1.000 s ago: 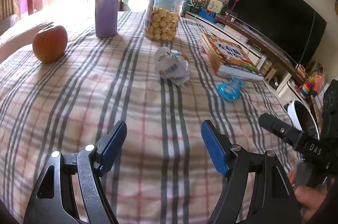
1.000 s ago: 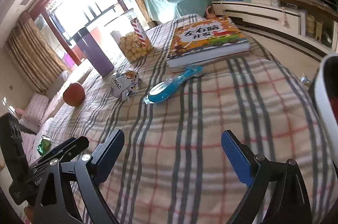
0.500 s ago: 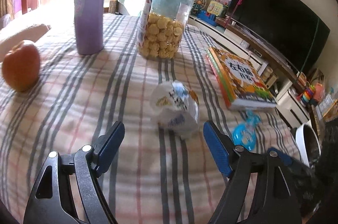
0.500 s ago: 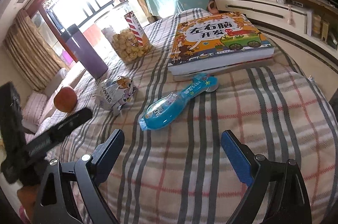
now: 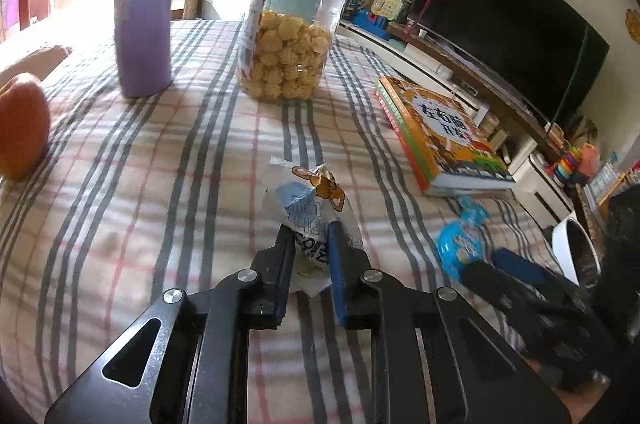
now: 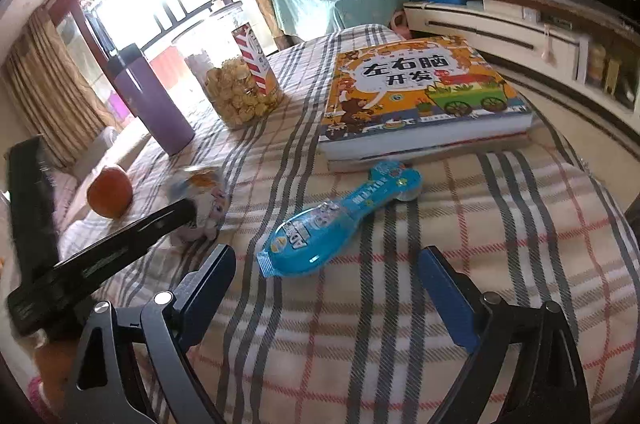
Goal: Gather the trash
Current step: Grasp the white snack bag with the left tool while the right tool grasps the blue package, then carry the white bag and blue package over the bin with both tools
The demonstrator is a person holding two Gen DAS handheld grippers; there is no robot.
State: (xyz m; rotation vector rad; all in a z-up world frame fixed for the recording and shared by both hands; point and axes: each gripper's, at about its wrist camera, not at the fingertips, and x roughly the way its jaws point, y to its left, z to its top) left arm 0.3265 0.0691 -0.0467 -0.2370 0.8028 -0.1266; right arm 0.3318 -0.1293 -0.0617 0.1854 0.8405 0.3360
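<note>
A crumpled white and blue snack wrapper lies on the striped tablecloth. My left gripper is shut on its near end. The wrapper also shows in the right wrist view, with the left gripper's finger on it. A blue plastic package lies in front of my right gripper, which is open and empty just short of it. The package also shows in the left wrist view.
A purple tumbler, a clear jar of puffed snacks and an apple stand farther back. A picture book lies at the right. A white bin sits past the table's right edge.
My left gripper moved forward and closed on the snack wrapper. My right gripper moved closer to the blue package and stayed open.
</note>
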